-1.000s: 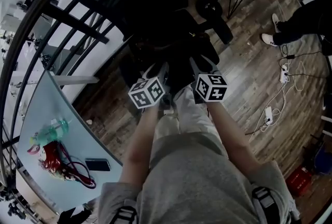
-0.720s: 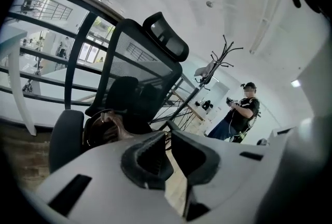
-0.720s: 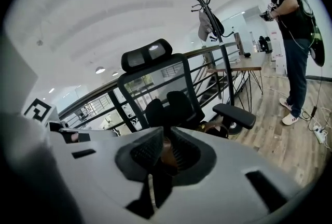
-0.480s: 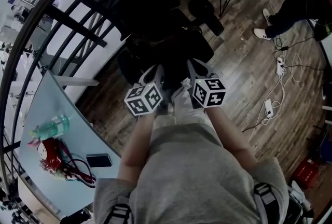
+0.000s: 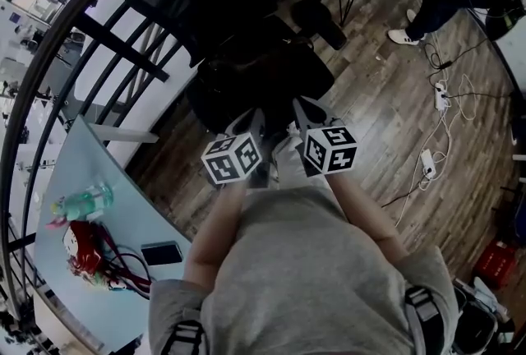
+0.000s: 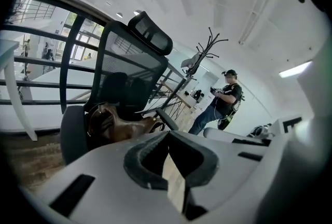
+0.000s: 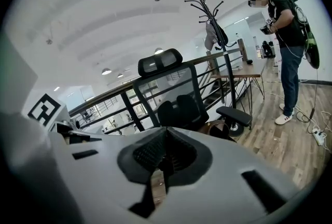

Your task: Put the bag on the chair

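Observation:
The brown leather bag lies on the seat of the black mesh office chair, with its handle up. From above it is a dark heap, the bag, on the chair. Part of the bag shows beside the armrest in the right gripper view. My left gripper and right gripper hang side by side close to my body, just short of the seat. Both are shut with nothing between the jaws: the left gripper and the right gripper each show their pads meeting.
A black railing runs behind the chair. A glass table at my left carries a bottle, a red object and a phone. A person stands at the right near a desk and coat rack. Power strips and cables lie on the wooden floor.
Both grippers stay side by side in front of me, hardly moved. The head view has shifted a little, and the standing person's foot has slid toward the upper edge.

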A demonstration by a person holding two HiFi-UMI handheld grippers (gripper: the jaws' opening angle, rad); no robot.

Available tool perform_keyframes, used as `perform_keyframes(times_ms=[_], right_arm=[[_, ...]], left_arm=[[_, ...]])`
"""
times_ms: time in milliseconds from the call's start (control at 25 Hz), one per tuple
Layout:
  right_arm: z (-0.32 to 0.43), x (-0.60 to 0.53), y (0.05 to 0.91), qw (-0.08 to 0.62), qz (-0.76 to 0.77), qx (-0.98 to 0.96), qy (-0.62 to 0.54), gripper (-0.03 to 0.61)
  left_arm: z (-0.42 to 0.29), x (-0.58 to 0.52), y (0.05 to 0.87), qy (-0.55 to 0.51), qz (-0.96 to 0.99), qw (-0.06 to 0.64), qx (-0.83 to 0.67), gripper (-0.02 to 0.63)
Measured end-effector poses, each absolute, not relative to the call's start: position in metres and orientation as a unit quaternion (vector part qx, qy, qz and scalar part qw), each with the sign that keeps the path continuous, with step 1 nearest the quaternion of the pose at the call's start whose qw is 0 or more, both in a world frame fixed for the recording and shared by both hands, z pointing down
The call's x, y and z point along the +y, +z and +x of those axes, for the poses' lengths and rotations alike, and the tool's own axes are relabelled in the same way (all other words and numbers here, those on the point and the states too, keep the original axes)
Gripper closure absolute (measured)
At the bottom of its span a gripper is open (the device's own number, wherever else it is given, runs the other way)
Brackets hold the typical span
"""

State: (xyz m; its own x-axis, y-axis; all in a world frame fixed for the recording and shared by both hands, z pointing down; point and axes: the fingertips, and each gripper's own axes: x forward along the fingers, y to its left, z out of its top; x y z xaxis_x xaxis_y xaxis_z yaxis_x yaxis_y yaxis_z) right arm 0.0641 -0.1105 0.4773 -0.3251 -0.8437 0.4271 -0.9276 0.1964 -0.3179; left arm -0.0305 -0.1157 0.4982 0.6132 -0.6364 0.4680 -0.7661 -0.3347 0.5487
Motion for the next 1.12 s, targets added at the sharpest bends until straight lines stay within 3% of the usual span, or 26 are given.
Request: perform_keyframes(times_ms=[1120], right_arm=[[0.049, -0.098, 0.462, 0.07, 0.563, -0.78, 0.264, 0.575]], left_arm=[[-0.035, -0.117, 0.481, 0.083, 0.826, 0.366, -0.421, 0.611]])
